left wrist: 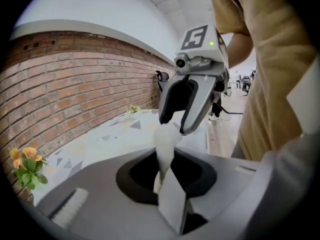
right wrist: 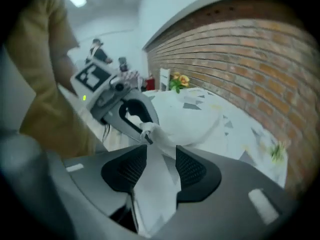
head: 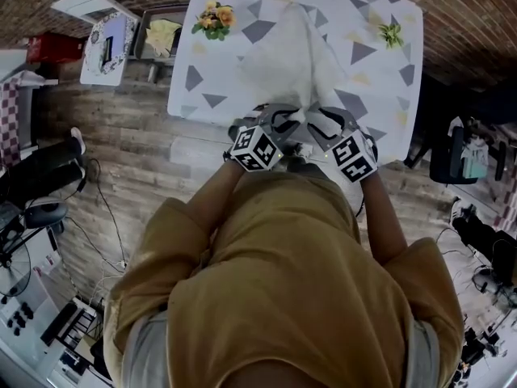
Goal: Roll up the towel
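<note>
From above, the white fabric towel (head: 291, 55) lies bunched on the triangle-patterned table (head: 380, 79). Its near end sits between the left gripper (head: 283, 122) and the right gripper (head: 325, 124).

Left gripper view: the left gripper's (left wrist: 162, 176) fingers are clamped on the towel's twisted end (left wrist: 167, 141).

Right gripper view: the right gripper's (right wrist: 157, 159) fingers stand apart, with the towel (right wrist: 185, 121) running loose between them.

White towel (right wrist: 187, 121) running between the parted jaws of the right hand-held gripper (right wrist: 155, 156), left hand-held gripper (right wrist: 145, 134) just ahead pinching the same towel, the rest heaped on the desk (right wrist: 240, 134), flowers (right wrist: 178, 81) near its far edge.
</note>
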The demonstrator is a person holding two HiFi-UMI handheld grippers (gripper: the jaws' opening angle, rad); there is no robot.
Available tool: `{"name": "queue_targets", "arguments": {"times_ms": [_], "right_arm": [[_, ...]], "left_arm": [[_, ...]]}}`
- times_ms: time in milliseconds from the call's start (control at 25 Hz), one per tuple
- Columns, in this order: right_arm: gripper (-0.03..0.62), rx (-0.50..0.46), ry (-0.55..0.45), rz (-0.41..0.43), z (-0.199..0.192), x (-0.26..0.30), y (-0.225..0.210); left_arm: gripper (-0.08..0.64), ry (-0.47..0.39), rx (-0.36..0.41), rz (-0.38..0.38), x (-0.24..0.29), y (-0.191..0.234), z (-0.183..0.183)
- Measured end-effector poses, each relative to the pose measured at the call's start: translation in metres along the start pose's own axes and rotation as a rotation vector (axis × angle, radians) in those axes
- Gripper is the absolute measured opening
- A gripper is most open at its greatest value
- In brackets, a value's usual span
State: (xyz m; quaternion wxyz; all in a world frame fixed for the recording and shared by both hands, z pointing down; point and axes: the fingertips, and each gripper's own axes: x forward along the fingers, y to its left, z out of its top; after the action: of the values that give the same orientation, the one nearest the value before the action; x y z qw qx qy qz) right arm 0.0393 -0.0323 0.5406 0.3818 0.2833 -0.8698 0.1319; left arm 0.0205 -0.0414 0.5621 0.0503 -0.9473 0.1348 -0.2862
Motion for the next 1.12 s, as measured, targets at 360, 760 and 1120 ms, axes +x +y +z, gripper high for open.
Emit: {"name": "queue_targets", "arguments": {"times_ms": [360,760,1120], "right_arm": [[0.165,-0.586,0.112,-0.008,-0.008,0.041,0.017],[0.029,-0.411,0.071,0.024,-0.009,0.044,0.012],[0.029,-0.363,0.08,-0.005,-0.012,0.041,0.009]], "left_arm": [[0.126,0.073,0.126,-0.141,0.004,-0.018,-0.017],[0.156,0.018,0.04,-0.185,-0.012,-0.02,-0.008],[0.156,-0.151,-0.16,-0.106,-0.037,-0.007,0.025]]}}
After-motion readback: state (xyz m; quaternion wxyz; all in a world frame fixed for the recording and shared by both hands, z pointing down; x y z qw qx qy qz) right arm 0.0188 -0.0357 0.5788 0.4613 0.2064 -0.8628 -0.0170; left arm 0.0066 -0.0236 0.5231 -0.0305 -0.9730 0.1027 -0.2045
